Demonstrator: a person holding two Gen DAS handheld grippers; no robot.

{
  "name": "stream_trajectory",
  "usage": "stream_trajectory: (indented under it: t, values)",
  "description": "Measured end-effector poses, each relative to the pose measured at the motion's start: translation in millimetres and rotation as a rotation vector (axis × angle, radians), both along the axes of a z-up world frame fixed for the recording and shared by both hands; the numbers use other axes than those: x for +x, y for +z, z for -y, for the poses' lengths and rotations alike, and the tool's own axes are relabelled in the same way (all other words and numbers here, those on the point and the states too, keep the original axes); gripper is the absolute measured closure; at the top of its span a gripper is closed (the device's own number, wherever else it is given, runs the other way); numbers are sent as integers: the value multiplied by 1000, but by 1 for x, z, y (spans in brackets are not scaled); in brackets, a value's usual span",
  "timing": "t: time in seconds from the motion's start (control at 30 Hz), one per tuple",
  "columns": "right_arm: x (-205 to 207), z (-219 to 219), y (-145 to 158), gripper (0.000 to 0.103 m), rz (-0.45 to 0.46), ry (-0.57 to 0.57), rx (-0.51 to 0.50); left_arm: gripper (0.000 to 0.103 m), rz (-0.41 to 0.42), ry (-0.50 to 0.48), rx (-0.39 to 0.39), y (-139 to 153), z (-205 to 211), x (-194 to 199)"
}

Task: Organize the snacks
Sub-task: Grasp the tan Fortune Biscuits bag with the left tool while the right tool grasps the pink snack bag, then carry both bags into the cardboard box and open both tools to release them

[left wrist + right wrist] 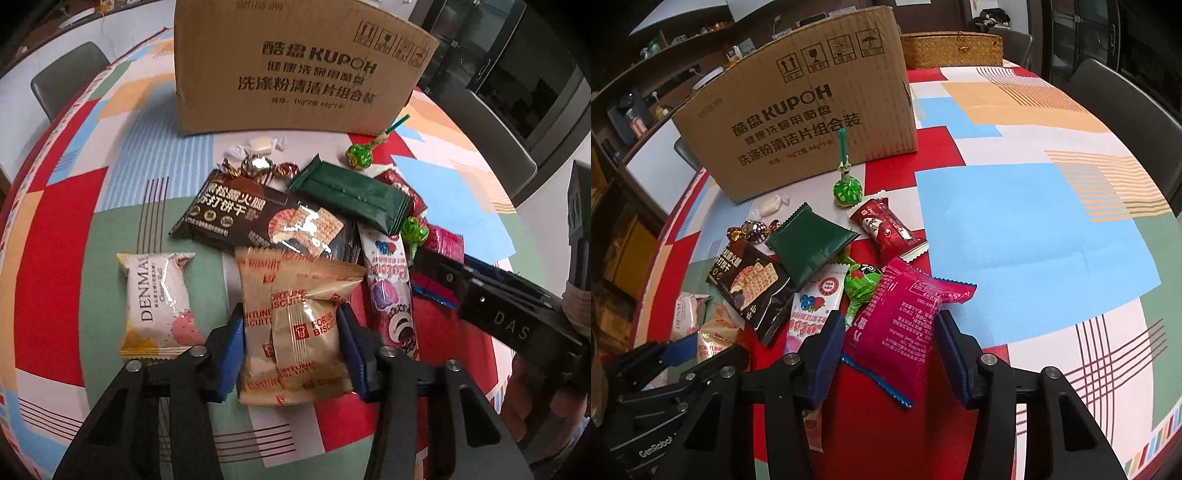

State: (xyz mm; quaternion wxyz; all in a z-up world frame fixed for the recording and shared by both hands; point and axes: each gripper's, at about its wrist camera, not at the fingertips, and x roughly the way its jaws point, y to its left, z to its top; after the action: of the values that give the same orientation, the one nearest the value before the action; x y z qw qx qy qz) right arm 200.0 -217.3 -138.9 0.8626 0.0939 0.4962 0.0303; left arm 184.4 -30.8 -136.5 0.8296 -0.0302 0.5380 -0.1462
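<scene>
A round table covered in a patchwork cloth of red, blue, green and white carries everything. At its far side stands a big cardboard box, printed with dark lettering. A woven basket sits behind the box in the right wrist view, and dark chairs ring the table.

The snacks lie in a loose heap on the cloth in front of the box. The largest is a black cracker packet, lying flat, with a dark green packet overlapping its far right corner. A long pink-and-white wafer bar runs along the heap's right side. A white cake packet lies apart to the left. A dark red packet rests just beyond the green one.

The left gripper has its blue pads on either side of two tan biscuit packets, one lying over the other; the pads look pressed to the packet edges, at a medium spread. The right gripper straddles a magenta packet, its pads close beside the packet's sides; I cannot tell if they squeeze it.

Smaller pieces sit near the box: two green lollipops, a white candy and foil-wrapped candies.
</scene>
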Motion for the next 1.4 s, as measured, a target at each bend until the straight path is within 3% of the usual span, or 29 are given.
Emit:
stream_trajectory:
  t: [0.27, 0.63, 1.07, 1.4]
  values:
    - [1, 1, -1, 58, 2, -12, -10, 62, 11, -2, -3, 2, 1, -5]
    - [-22, -2, 21, 62, 46, 6, -8, 63, 112, 3, -10, 33, -2, -24]
    - [-45, -15, 69, 62, 177, 55, 1, 63, 286, 3, -24, 92, -6, -41]
    - [-36, -19, 111, 62, 300, 81, -37, 62, 459, 10, -15, 144, -13, -29]
